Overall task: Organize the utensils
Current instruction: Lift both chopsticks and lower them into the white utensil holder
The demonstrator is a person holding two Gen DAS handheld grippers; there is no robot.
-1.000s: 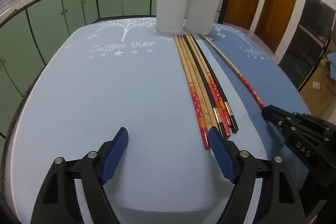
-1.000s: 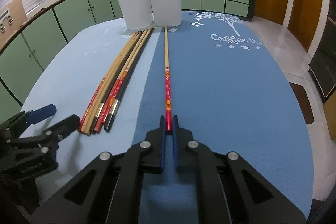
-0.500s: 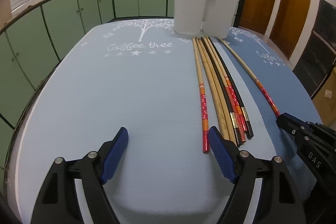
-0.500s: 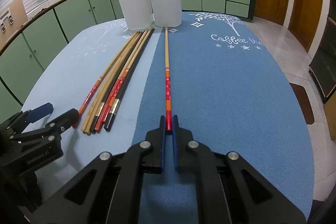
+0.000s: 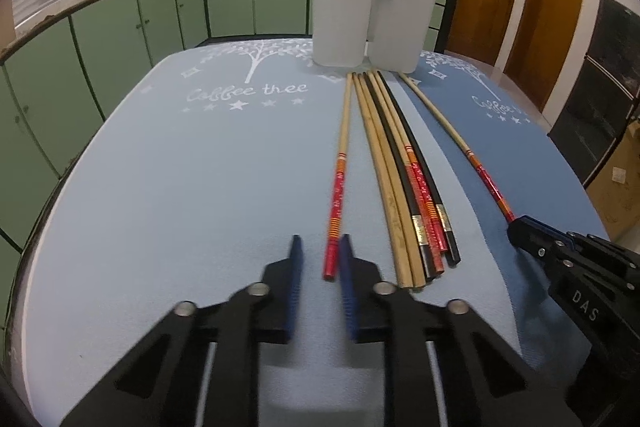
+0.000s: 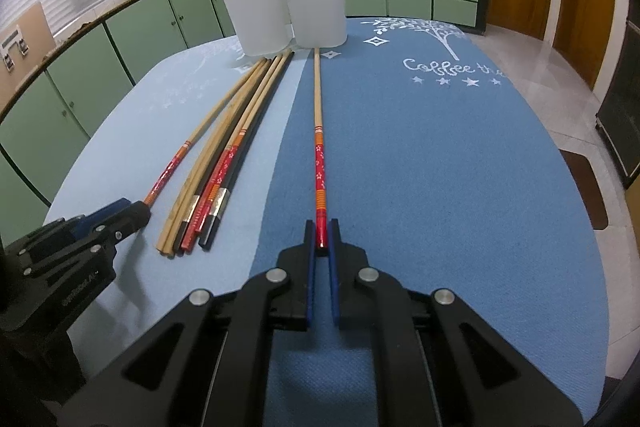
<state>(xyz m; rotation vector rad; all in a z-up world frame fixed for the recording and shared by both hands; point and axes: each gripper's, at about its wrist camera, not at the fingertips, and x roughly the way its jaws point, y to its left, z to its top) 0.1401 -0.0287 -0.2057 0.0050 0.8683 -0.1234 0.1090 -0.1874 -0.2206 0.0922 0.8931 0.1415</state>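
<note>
- Chopsticks on blue tablecloth (image 5: 200, 187): loose bundle (image 5: 404, 187) lies mid-table, tips toward two white cups (image 5: 340, 23) at the far edge.
- Right gripper (image 6: 321, 239): jaws nearly together, clamped on the red end of a lone chopstick (image 6: 318, 147) lying on the darker mat (image 6: 440, 167).
- Left gripper (image 5: 320, 259): jaws closing around the red end of another chopstick (image 5: 338, 187), just left of the bundle; right pad (image 5: 347, 287) touching it, left pad apart.

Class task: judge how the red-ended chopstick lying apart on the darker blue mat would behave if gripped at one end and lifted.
The chopstick looks thin and wooden: probably stiff and light. Held only at its red end, it may droop or pivot. Its glossy finish might slip between pads.
</note>
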